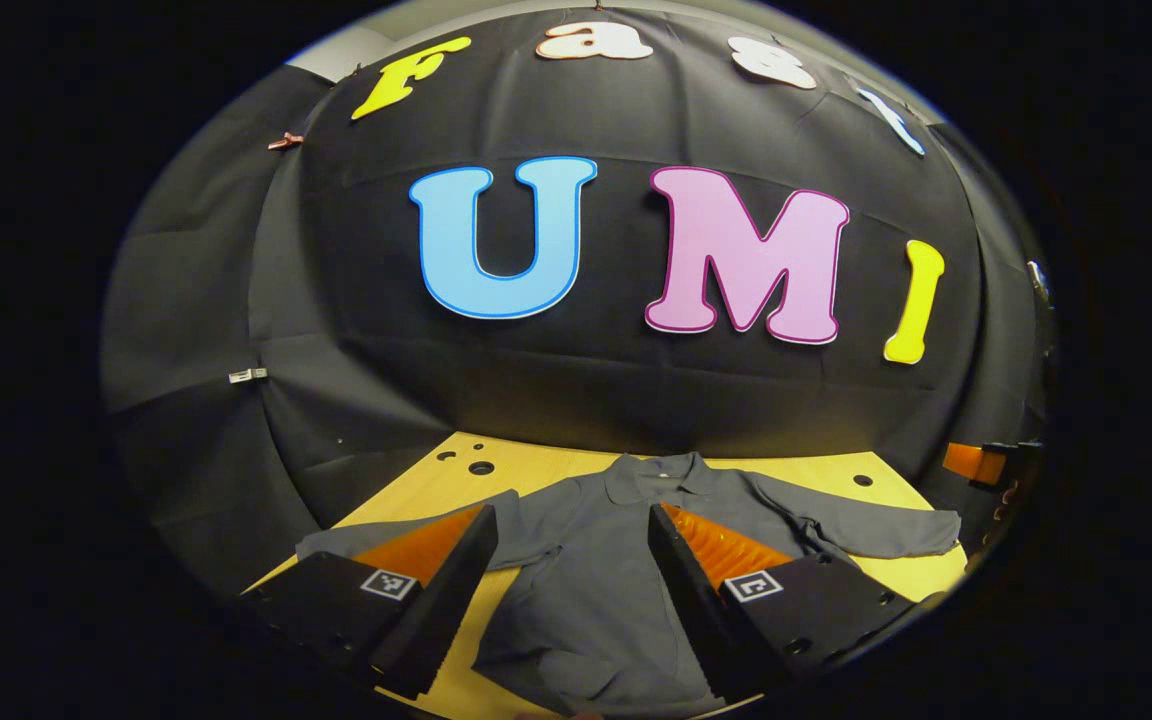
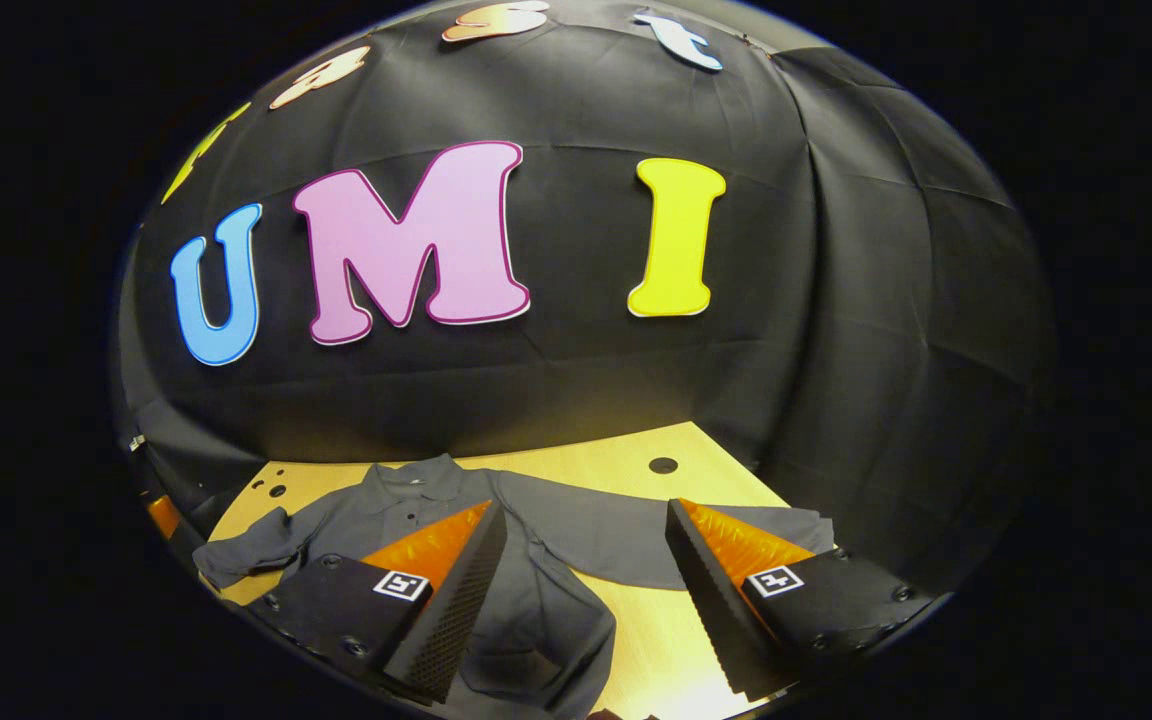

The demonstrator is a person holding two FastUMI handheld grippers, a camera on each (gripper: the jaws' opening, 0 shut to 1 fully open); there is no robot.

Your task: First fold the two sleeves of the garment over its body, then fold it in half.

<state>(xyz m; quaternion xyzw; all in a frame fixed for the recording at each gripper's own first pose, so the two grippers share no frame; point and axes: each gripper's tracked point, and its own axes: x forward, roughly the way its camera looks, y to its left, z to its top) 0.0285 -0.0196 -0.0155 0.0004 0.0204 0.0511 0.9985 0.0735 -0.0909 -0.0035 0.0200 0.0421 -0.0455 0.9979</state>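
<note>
— Starting at the left gripper (image 1: 571, 570): fingers spread wide, nothing between them, poised above the garment's body.

— And the right gripper (image 2: 586, 570)?

— Same stance – fingers far apart, holding nothing. One finger (image 2: 446, 600) sits over the garment's body, the other over bare wood beside a sleeve.

— Where does the garment (image 1: 596, 590) lie?

— Flat on the bench (image 1: 536, 465), collar (image 1: 651, 475) toward the black cloth wall (image 1: 556, 390). In the left gripper view both sleeves lie spread out to the sides, one sleeve (image 1: 866, 525) reaching near the bench edge. In the right gripper view the garment (image 2: 536, 610) shows a long sleeve (image 2: 636, 540) stretched out across the wood.

— Anything else?

— Round holes (image 2: 663, 465) in the bench top near the wall.
</note>
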